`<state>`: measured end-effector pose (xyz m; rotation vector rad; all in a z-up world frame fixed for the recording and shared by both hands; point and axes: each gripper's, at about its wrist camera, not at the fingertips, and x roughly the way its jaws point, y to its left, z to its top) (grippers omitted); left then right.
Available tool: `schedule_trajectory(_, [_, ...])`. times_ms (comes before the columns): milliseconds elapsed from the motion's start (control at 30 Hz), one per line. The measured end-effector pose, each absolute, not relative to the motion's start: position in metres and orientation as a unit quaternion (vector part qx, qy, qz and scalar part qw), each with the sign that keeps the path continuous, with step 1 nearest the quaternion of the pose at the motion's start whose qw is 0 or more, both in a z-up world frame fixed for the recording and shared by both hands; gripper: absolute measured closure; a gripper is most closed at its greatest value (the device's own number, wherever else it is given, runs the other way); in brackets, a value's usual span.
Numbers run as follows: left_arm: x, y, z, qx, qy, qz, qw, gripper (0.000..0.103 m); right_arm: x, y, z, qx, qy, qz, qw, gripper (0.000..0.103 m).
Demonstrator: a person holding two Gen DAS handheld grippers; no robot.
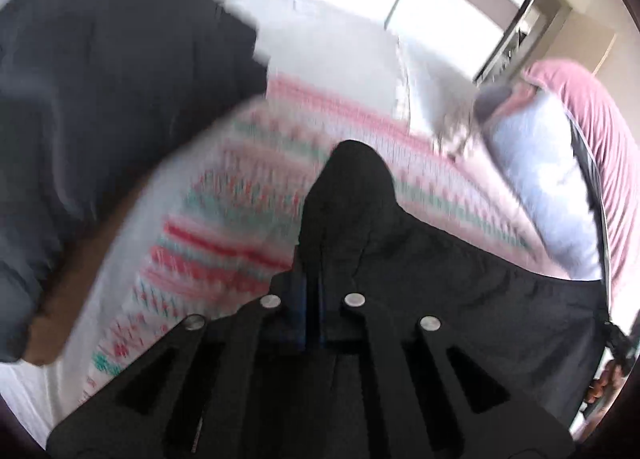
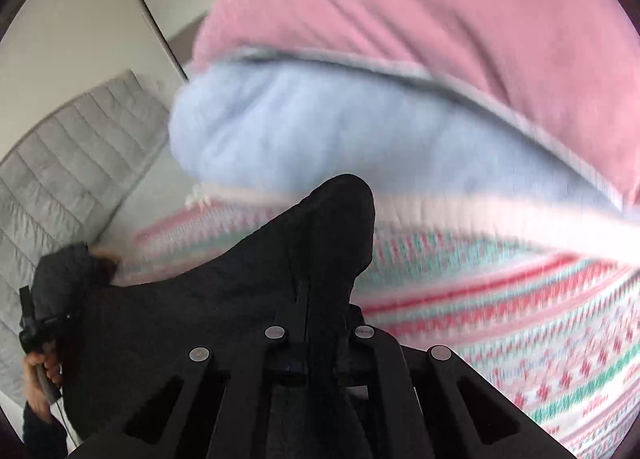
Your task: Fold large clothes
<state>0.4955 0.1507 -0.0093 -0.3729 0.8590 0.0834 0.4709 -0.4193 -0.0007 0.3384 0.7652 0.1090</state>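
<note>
Because both grippers pinch only a small peak of the black garment (image 1: pixel 460 283), the main risk, by judgement, is slip: thin smooth fabric w/ little caught in the jaws could pull free if the two hands spread or lift unevenly, and the fold would collapse. The left gripper (image 1: pixel 352 163) has its jaws closed on a hooded bunch of that cloth; the right gripper (image 2: pixel 340 203) likewise closed on a bunch, the garment stretched as a dark sheet between them, hanging above the striped knit blanket (image 1: pixel 248 195) that covers the bed near its front edge. A 2nd risk: the hem dragging over the knit, which looks woolly & grippy, so it may snag or bring the blanket along. Both views are motion-blurred, so seams and edges can't be read; misaligned corners are possible. Garment looks lightweight, matte, slightly crinkled, prob. a woven synthetic. Pink fleece (image 2: pixel 440 19) and pale blue fleece (image 2: pixel 320 127) lie piled toward the blanket's far edge, soft, thick, rounded. A dark navy cloth (image 1: pixel 100 99) sits at the blanket's left edge; a grey quilted mattress (image 2: pixel 64 163) stands behind.
</note>
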Motion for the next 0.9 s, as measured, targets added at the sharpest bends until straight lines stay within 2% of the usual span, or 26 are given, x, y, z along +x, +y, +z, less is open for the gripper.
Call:
schedule_trajectory(100, [0.512,0.139,-0.013,-0.143,0.4,0.067,0.903,0.098,0.493,-0.426,-0.01,0.168,0.378,0.03,0.91,0.099])
schedule_trajectory(267, [0.54,0.126,-0.081,-0.112,0.465,0.094,0.873,0.097,0.53,-0.428,-0.107,0.158,0.471,-0.035,0.867,0.098])
schedule_trajectory(333, [0.535,0.126,-0.105,-0.117,0.472,0.095,0.868,0.096,0.528,-0.427,-0.131,0.159,0.468,-0.041,0.868,0.097])
schedule_trajectory(433, [0.527,0.12,-0.112,-0.097,0.453,0.1,0.88,0.096,0.522,-0.437,-0.134,0.181,0.449,-0.041,0.874,0.097])
schedule_trajectory(533, [0.526,0.115,-0.109,-0.076,0.461,0.106,0.878,0.093,0.517,-0.433,-0.13,0.156,0.448,-0.06,0.878,0.092])
schedule_trajectory(567, [0.528,0.115,-0.108,-0.075,0.464,0.104,0.877,0.093,0.513,-0.432,-0.126,0.143,0.45,-0.068,0.879,0.084])
schedule_trajectory(600, [0.529,0.118,-0.104,-0.082,0.466,0.099,0.875,0.092,0.512,-0.43,-0.121,0.127,0.456,-0.085,0.877,0.072])
schedule_trajectory(700, [0.518,0.135,-0.082,-0.129,0.465,0.084,0.872,0.091,0.492,-0.43,-0.077,0.149,0.429,-0.102,0.885,0.07])
schedule_trajectory(733, [0.51,0.14,-0.068,-0.143,0.456,0.082,0.875,0.087,0.474,-0.432,-0.056,0.176,0.402,-0.096,0.893,0.067])
schedule_trajectory(767, [0.498,0.144,-0.051,-0.152,0.442,0.077,0.88,0.085,0.459,-0.435,-0.043,0.193,0.386,-0.094,0.897,0.059])
schedule_trajectory(800, [0.491,0.144,-0.041,-0.156,0.436,0.077,0.883,0.077,0.437,-0.435,-0.027,0.212,0.369,-0.093,0.9,0.05])
schedule_trajectory(900, [0.441,0.129,-0.006,-0.177,0.411,0.053,0.893,0.051,0.38,-0.407,-0.001,0.237,0.358,-0.042,0.902,0.039])
